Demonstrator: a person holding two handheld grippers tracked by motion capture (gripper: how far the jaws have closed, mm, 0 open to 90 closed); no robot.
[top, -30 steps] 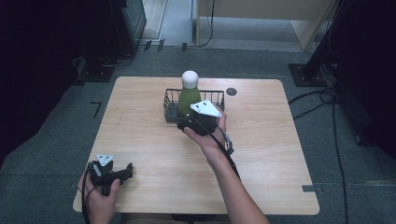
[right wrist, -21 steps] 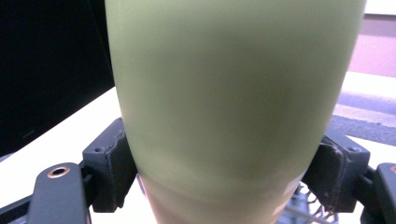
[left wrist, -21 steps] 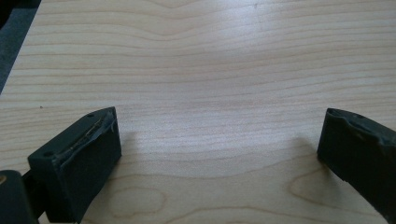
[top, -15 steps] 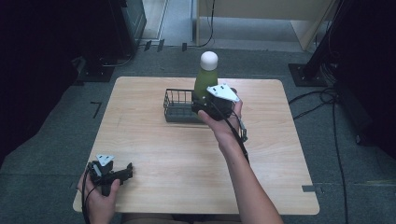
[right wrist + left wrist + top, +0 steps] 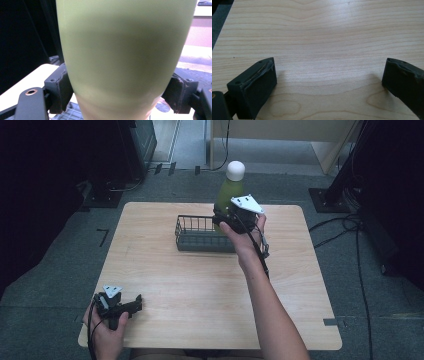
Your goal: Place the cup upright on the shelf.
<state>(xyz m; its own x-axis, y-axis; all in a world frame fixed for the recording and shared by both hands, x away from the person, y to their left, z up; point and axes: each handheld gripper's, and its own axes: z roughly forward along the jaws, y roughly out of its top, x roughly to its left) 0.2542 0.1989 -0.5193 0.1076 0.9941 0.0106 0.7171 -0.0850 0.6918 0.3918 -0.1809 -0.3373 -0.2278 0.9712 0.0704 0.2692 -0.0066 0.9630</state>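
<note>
A green bottle (image 5: 229, 190) with a white round cap is held upright in the air above the right end of the dark wire basket (image 5: 197, 241). My right gripper (image 5: 226, 217) is shut on its lower body; in the right gripper view the bottle (image 5: 125, 57) sits between both pads (image 5: 61, 90). My left gripper (image 5: 134, 304) rests low at the table's near left corner, open, with bare wood between its jaws (image 5: 329, 82).
The wooden table (image 5: 150, 270) stands on a grey floor. A cable trails down the right forearm. Dark equipment and stands ring the table at the left, back and right.
The right gripper has lifted the bottle up out of the basket and carried it to the right. The left gripper has stayed put.
</note>
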